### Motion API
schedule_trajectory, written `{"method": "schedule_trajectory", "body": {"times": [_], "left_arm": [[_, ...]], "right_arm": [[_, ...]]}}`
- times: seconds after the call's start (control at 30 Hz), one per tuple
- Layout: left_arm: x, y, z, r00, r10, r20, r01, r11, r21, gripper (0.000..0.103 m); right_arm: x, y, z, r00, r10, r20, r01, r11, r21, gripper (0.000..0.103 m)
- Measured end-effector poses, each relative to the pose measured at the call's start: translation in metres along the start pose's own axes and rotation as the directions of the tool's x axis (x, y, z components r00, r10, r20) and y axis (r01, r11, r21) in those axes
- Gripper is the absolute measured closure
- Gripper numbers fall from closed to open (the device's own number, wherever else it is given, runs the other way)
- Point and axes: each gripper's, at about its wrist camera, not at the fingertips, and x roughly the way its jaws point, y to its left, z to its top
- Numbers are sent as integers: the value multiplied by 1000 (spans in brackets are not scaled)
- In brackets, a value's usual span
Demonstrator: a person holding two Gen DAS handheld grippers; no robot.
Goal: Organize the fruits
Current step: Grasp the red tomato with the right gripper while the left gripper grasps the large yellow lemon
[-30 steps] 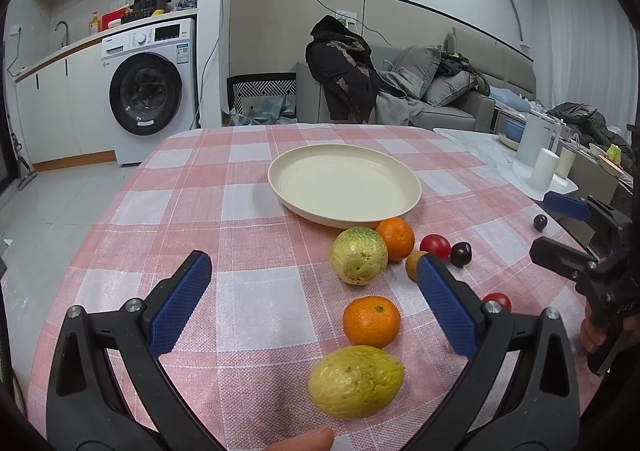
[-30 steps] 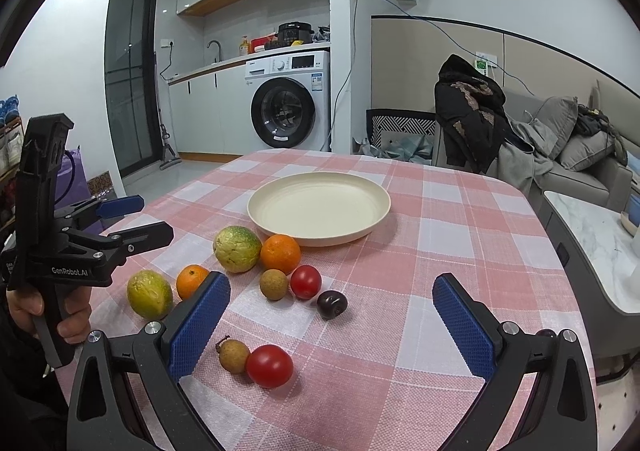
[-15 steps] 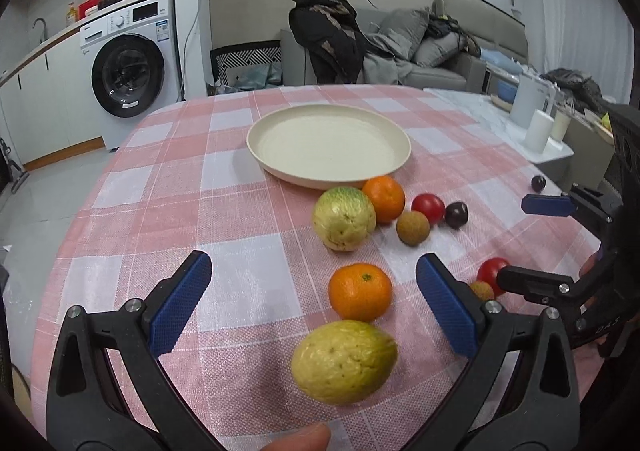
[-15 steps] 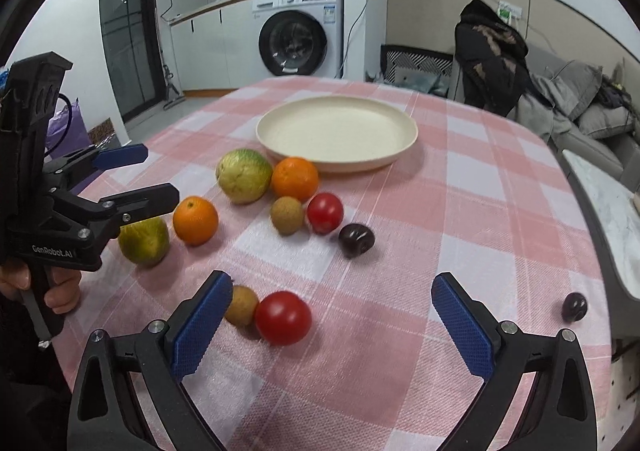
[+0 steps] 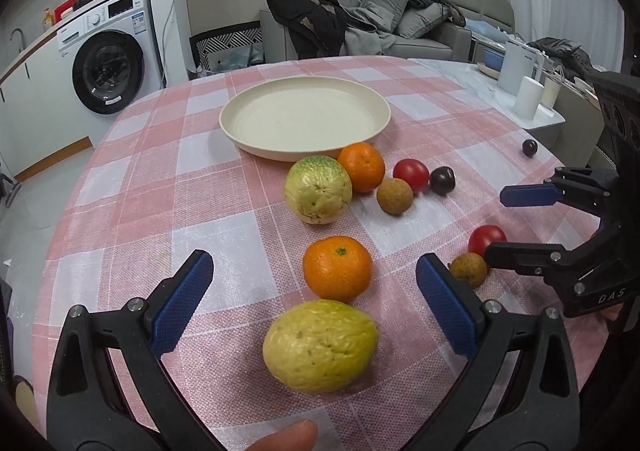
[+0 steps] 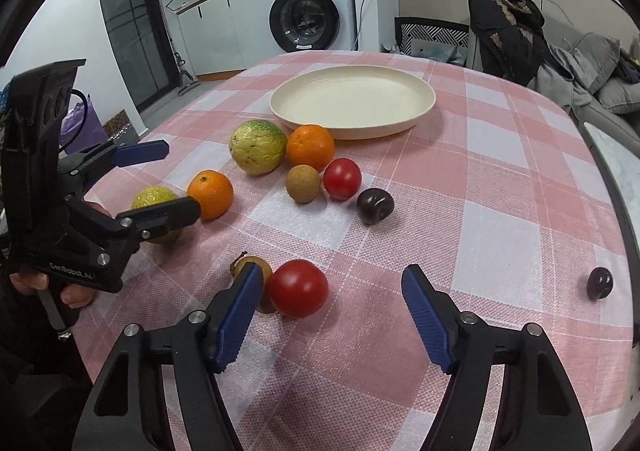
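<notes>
My left gripper [image 5: 314, 269] is open, its blue pads wide on either side of a yellow-green fruit [image 5: 320, 345] and clear of it. An orange [image 5: 337, 268] lies just beyond. In the right wrist view my right gripper [image 6: 331, 278] has its jaws closing around a red tomato [image 6: 298, 288]. The tomato sits close to the left pad; the right pad is still apart from it. A small brown fruit [image 6: 250, 265] is partly hidden behind the left finger. The cream plate [image 6: 416, 113] holds nothing.
In front of the plate lie a second yellow-green fruit [image 6: 258, 147], an orange [image 6: 310, 147], a brown fruit [image 6: 303, 183], a tomato [image 6: 342, 179] and a dark plum [image 6: 375, 205]. Another plum [image 6: 599, 282] lies near the table's right edge. A side table [image 5: 480, 91] stands right.
Both grippers have sunk and tilted down toward the fruit. The right jaws have narrowed around the tomato. The left gripper has come closer over the yellow-green fruit.
</notes>
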Motion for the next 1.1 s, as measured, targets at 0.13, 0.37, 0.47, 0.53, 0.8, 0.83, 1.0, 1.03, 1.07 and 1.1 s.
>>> {"method": "schedule_trajectory", "body": {"times": [0.13, 0.37, 0.47, 0.53, 0.8, 0.83, 1.0, 1.03, 1.07, 1.1], "left_arm": [[2, -3, -1, 1000, -22, -16, 23, 1000, 19, 2], [8, -1, -2, 997, -45, -58, 46, 999, 13, 14], [7, 3, -2, 996, -54, -68, 55, 998, 13, 15], [5, 7, -2, 996, -57, -67, 58, 998, 9, 15], [2, 13, -12, 992, -82, -100, 84, 996, 10, 24], [3, 12, -13, 991, -83, -104, 84, 996, 13, 26], [4, 8, -15, 988, -101, -117, 104, 994, 26, 44], [4, 7, -16, 987, -106, -121, 111, 993, 32, 51], [4, 5, -16, 987, -105, -120, 110, 993, 40, 53], [4, 4, -17, 988, -105, -117, 111, 993, 45, 53]], "right_arm": [[0, -2, 0, 1000, 20, -5, -19, 1000, 12, 30], [1, -2, 0, 999, 44, -7, -44, 999, 18, 35], [2, -5, 1, 998, 56, -14, -56, 998, 20, 35], [2, -6, -1, 997, 74, -24, -74, 997, 25, 35], [9, 2, -5, 995, 86, -51, -87, 996, -13, 43], [9, 3, -5, 996, 77, -50, -79, 997, -20, 45], [9, 3, -7, 997, 62, -45, -64, 998, -26, 59], [10, 3, -7, 997, 61, -44, -62, 998, -28, 60], [9, 3, -7, 997, 62, -43, -63, 998, -30, 63], [9, 4, -7, 997, 65, -43, -66, 997, -31, 66]]}}
